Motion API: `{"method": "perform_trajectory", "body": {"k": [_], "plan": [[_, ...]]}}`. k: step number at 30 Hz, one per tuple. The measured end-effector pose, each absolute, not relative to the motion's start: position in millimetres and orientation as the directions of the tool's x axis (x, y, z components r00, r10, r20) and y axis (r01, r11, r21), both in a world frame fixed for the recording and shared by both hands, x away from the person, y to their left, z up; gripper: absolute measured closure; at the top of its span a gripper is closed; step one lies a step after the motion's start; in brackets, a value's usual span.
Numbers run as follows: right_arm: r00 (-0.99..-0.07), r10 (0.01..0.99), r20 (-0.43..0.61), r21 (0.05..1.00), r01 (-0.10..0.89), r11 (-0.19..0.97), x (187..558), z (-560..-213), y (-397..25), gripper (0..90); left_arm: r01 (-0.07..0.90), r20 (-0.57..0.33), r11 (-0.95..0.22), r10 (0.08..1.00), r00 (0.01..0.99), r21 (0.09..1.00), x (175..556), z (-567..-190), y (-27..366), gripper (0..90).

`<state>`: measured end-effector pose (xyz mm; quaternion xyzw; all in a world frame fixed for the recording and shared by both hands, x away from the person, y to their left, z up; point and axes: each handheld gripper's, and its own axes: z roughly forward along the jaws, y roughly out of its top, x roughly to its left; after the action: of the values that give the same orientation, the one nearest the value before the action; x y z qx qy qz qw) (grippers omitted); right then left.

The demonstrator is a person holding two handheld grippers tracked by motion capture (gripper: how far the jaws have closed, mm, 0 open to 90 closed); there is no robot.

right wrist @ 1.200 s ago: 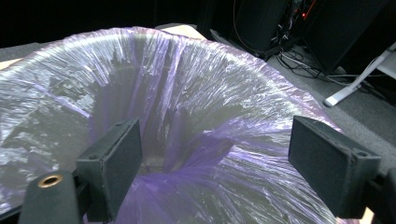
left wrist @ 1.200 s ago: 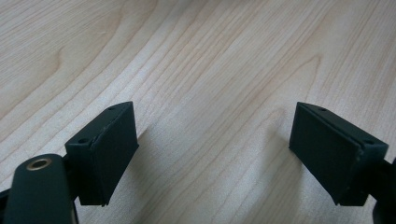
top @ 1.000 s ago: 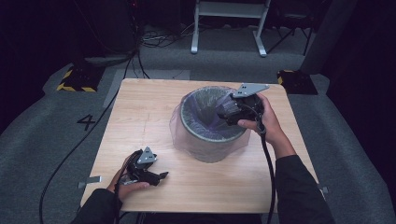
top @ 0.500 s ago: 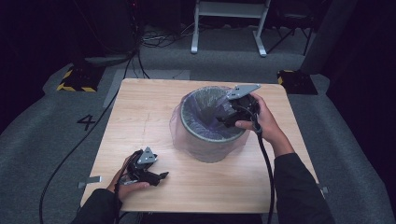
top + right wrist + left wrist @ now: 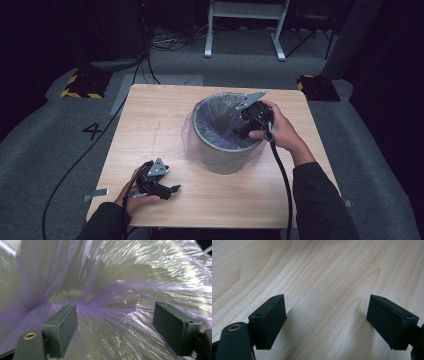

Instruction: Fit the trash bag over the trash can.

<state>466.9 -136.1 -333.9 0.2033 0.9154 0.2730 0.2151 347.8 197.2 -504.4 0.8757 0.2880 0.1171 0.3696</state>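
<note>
A grey round bin [image 5: 225, 150] lined with a thin purple plastic bag [image 5: 216, 116] stands at the middle of the wooden table [image 5: 150, 115]. My right gripper [image 5: 239, 128] reaches over the bin's right rim and points down into it, jaws open. In the right gripper view the crinkled purple bag [image 5: 112, 300] lies ahead of the open right gripper [image 5: 115, 327], with nothing between the jaws. My left gripper [image 5: 167, 191] rests near the table's front left edge, open; in the left gripper view the left gripper [image 5: 327, 322] has bare wood between its jaws.
The bag's loose skirt [image 5: 189, 136] hangs down the bin's outside on the left. Beyond the table stand a white metal frame [image 5: 245, 25], a yellow-and-black striped block [image 5: 80, 86] and cables [image 5: 165, 42] on the grey floor. A floor marking "4" [image 5: 93, 131] lies at the left.
My right gripper has moved a little leftward and deeper over the bin's opening. The left gripper has stayed put.
</note>
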Motion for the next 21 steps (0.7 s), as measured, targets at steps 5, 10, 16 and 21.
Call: {"method": "perform_trajectory", "body": {"k": [5, 10, 16, 21], "plan": [[-0.825, 0.46, -0.327, 0.523, 0.247, 0.816, 467.0, -335.3, -129.5, 19.3, 0.418, -0.008, -0.561, 0.591, 0.807, 0.715, 347.8, -504.4, 197.2, 15.6], [-0.824, 0.467, -0.321, 0.484, 0.281, 0.829, 470.5, -336.2, -127.8, 19.3, 0.418, -0.008, -0.561, 0.591, 0.807, 0.714, 347.8, -504.4, 197.2, 15.6], [-0.821, 0.466, -0.329, 0.429, 0.31, 0.849, 472.6, -337.6, -123.6, 18.2, 0.418, -0.008, -0.561, 0.591, 0.807, 0.715, 347.8, -504.4, 197.2, 15.7], [-0.807, 0.489, -0.33, 0.445, 0.324, 0.835, 472.8, -336.2, -124.9, 19.1, 0.418, -0.008, -0.561, 0.591, 0.807, 0.715, 347.8, -504.4, 197.2, 15.6]]}}
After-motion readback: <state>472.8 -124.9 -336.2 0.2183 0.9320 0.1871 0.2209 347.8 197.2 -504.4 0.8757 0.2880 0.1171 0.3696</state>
